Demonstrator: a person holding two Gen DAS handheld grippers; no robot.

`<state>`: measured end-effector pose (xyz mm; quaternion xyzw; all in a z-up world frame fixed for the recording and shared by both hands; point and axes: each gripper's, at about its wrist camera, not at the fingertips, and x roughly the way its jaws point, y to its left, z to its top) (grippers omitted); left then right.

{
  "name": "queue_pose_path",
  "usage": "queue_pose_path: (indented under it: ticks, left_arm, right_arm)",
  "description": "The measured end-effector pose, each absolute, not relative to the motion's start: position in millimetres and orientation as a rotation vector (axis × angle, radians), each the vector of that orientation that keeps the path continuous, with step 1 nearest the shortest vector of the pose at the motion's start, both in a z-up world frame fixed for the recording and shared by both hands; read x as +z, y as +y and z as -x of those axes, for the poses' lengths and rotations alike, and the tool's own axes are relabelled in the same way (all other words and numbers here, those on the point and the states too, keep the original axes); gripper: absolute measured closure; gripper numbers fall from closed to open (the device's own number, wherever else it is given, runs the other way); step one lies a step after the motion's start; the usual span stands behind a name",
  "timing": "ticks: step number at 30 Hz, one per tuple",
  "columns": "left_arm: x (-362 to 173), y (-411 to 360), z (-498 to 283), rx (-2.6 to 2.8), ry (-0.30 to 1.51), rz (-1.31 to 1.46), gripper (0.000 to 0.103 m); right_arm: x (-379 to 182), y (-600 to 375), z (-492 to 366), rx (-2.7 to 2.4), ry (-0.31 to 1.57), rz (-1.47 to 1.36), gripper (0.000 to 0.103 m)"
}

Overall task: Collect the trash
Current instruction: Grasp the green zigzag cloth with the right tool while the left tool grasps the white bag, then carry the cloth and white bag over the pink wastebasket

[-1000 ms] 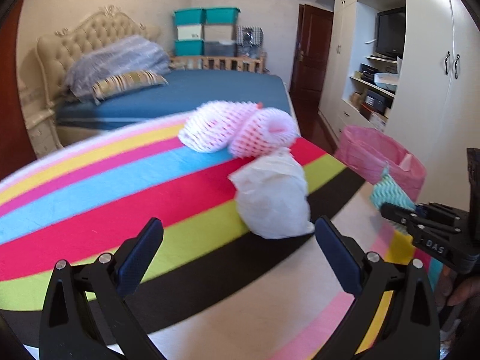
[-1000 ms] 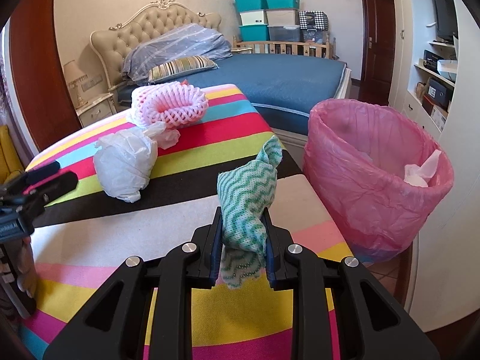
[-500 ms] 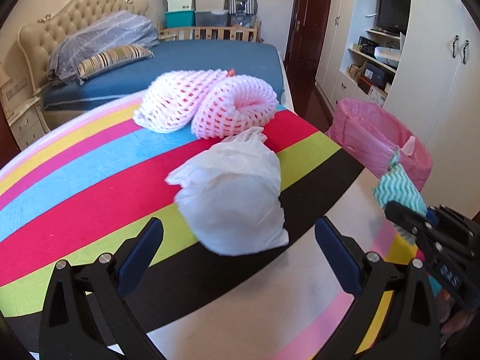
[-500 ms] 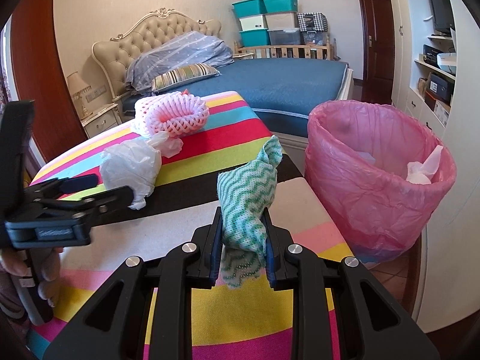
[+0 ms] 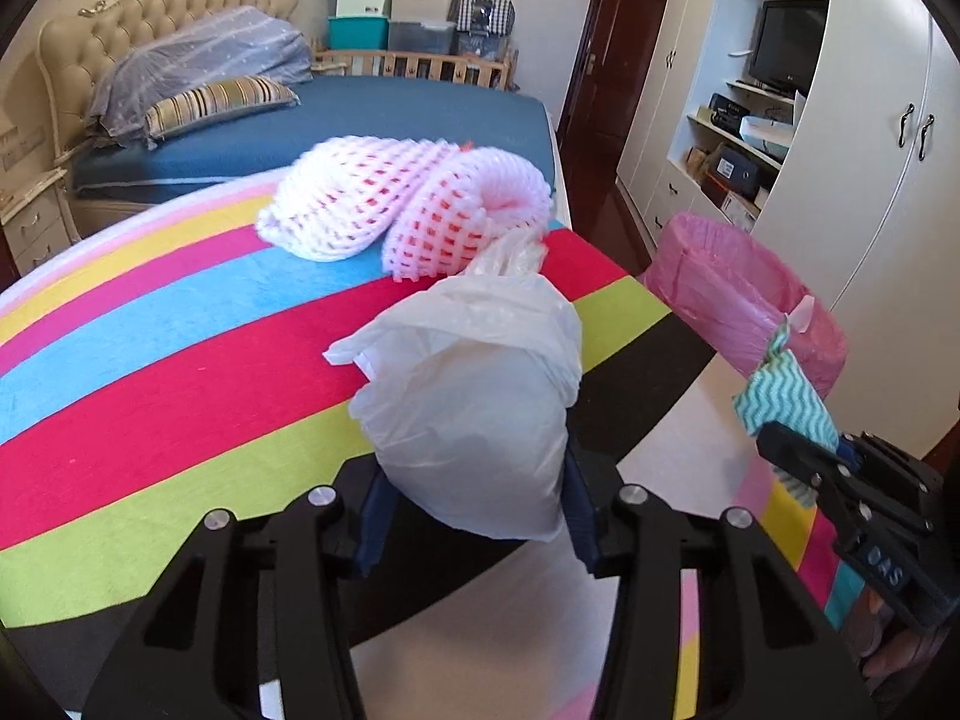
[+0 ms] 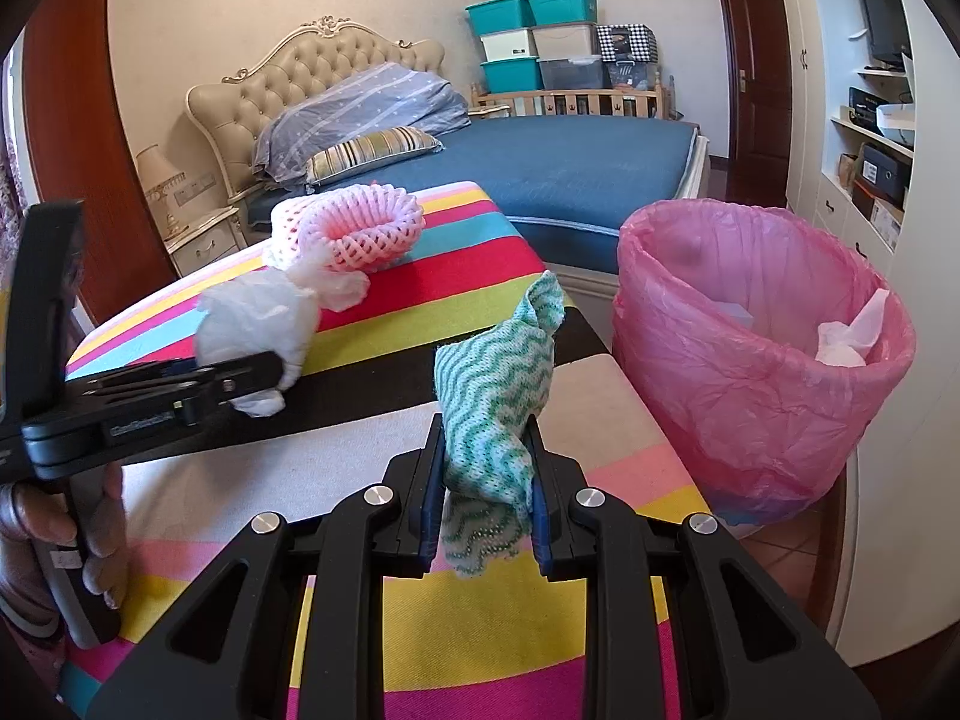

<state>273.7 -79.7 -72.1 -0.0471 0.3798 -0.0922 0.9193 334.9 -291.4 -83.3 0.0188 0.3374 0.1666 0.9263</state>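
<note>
My left gripper [image 5: 474, 516] sits low over the striped cloth [image 5: 180, 372]. Its jaws have just been closing, and the white bag [image 5: 474, 420] now stands between them. Both blue pads [image 5: 373, 516] press against the bag's lower sides, so I hold it there. The bag rests on the black stripe, its knotted top pointing away from me. From my right camera, the same gripper [image 6: 258, 369] reaches in from the left edge, with the bag [image 6: 258, 324] at its tip and my left hand [image 6: 54, 528] around the handle.

Just behind the bag lie two foam nets [image 5: 408, 210], pink and white, touching each other. The nearer net touches the bag's top. Both lie on the red and blue stripes.

Farther right, my right gripper [image 6: 486, 498] is clamped on the green cloth [image 6: 498, 384]. The cloth stands upright between the pads [image 6: 432, 504], its top twisted into a point and its lower end hanging below the jaws. In the left camera, this gripper [image 5: 804, 456] enters from the right edge with the cloth [image 5: 780, 396] above it.

At the far right stands the bin [image 6: 750, 408], lined with pink plastic, beside the table's edge. White paper [image 6: 852, 336] lies inside against its right wall.
</note>
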Motion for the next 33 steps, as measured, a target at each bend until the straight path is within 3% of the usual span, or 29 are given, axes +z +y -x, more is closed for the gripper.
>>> queue_pose_path:
  ticks: [14,33]
  left_arm:
    - [-56,-65,-208,-0.141,0.657,0.063,0.057]
    - [-37,-82,-193,-0.176,0.587,0.002,0.057]
  right_arm:
    - [-83,-290,-335,0.344,0.687,-0.029,0.080]
    - [-72,-295,-317,0.392,0.595,-0.046,0.080]
